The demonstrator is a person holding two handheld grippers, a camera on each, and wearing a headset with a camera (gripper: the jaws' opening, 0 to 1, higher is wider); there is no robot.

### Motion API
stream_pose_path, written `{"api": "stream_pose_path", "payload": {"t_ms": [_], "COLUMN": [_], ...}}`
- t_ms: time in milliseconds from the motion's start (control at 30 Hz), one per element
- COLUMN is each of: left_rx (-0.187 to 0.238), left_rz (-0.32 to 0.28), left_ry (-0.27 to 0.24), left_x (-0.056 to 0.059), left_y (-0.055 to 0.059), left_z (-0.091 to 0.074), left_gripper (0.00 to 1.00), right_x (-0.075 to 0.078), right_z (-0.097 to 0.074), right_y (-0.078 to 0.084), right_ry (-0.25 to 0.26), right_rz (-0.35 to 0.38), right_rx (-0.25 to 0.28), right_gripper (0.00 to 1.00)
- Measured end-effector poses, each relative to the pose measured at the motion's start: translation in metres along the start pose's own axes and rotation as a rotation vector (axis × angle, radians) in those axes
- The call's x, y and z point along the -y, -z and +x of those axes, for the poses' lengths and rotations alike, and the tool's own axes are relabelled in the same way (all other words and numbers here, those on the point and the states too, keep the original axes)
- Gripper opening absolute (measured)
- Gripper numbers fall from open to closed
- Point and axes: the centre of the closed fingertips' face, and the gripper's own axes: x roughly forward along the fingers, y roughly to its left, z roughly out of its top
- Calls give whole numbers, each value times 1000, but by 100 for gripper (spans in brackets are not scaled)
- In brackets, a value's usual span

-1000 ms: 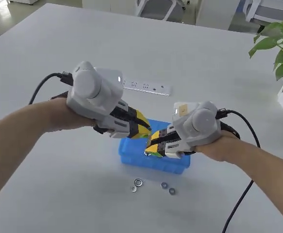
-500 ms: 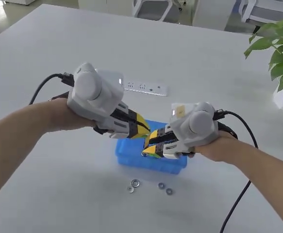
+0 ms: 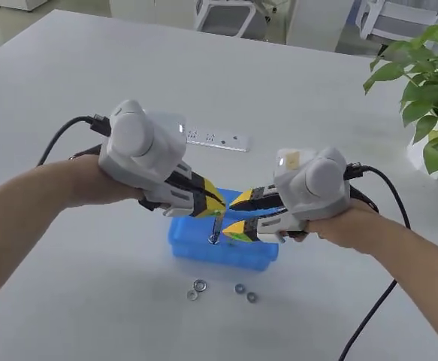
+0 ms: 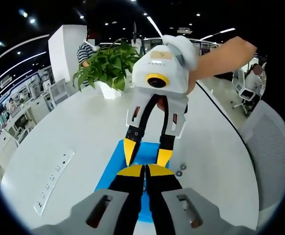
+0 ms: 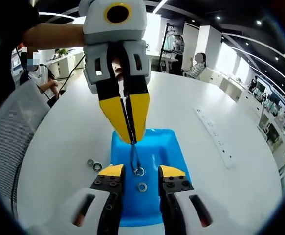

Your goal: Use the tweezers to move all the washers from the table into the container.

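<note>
Text check | left gripper view: a short line of dark print on the white casing of the right gripper (image 4: 146,155), above its round lens, too blurred to read | head view: yellow sticker (image 3: 288,159) on that casing, nothing legible on it | no other readable text

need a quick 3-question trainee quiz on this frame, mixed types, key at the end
1. True or false: the right tongs are shut on the tweezers.
2. In the head view, the loose washers on the table lie: A) beside the power strip; B) on the near side of the container; C) under the plant.
3. Fill in: the tweezers are held by the ____ tongs.
Key: 1 false, the right tongs are open; 2 B; 3 left, the left tongs.
</note>
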Motion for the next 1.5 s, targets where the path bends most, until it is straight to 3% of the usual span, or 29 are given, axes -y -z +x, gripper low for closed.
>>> {"api": "stream_pose_path", "payload": {"t_ms": [300, 500, 867, 1067, 1500], "left_rx": [-17, 4, 14, 27, 54], "left_rz": [4, 8, -6, -7, -15], "left_ry": [-12, -28, -61, -71, -77], "left_x": [-3, -5, -9, -6, 1], "left_y": [1, -9, -23, -35, -47], "left_z": [-3, -9, -22, -31, -52], "left_gripper": [5, 5, 5, 5, 4], "right_x": [5, 6, -6, -13, -29], "right_z": [-23, -38, -58, -68, -82], "right_y": [3, 6, 11, 8, 9], "right_ry": [78, 132, 165, 185, 217], "right_rz": [29, 56, 96, 111, 156], "right_rx": [-9, -11, -20, -11, 1], "right_gripper": [43, 51, 55, 57, 62]}}
